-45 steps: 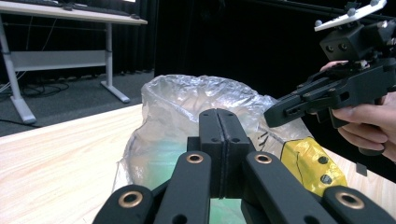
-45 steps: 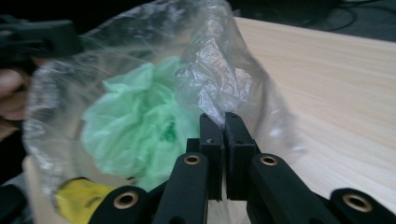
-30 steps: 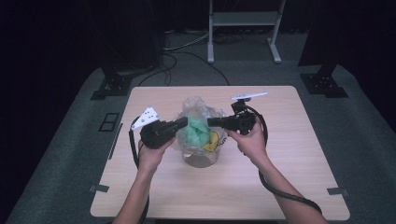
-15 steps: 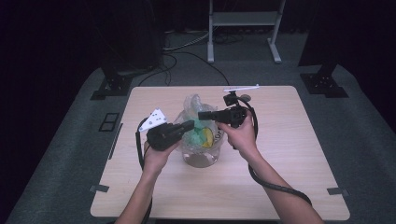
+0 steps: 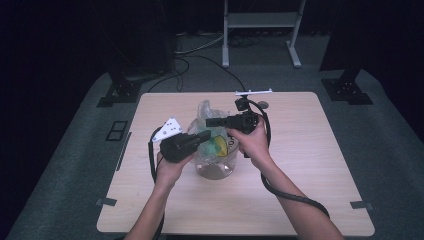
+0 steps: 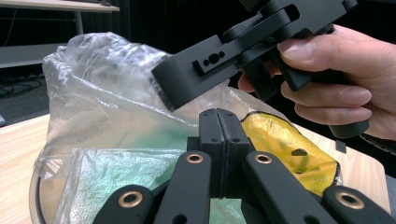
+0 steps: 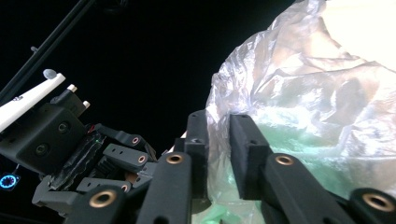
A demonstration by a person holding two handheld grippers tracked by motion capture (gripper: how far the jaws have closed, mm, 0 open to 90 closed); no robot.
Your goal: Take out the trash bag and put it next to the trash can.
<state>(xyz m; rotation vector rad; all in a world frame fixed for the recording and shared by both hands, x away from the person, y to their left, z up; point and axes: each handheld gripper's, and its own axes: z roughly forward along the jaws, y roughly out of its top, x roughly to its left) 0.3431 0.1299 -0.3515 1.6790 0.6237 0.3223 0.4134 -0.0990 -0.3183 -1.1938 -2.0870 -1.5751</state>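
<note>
On the left of the high view, the left gripper (image 5: pixel 204 135) reaches in toward the middle of the wooden table (image 5: pixel 310 190), its tip against the clear plastic bag (image 5: pixel 206 111) that stands in a glass bowl (image 5: pixel 215 170) at the table's centre. In the left gripper view its jaws are pressed flat together, with the bag's film (image 6: pixel 98 116) just behind them; whether any film is pinched between them cannot be told. Inside the bag lie something green (image 6: pixel 116 172) and something yellow (image 6: pixel 285 144). Further right, the right gripper (image 5: pixel 209 122) comes in from the other side at the bag's upper part. In its own view the jaws stand a little apart with a fold of the bag (image 7: pixel 299 93) running between them.
</note>
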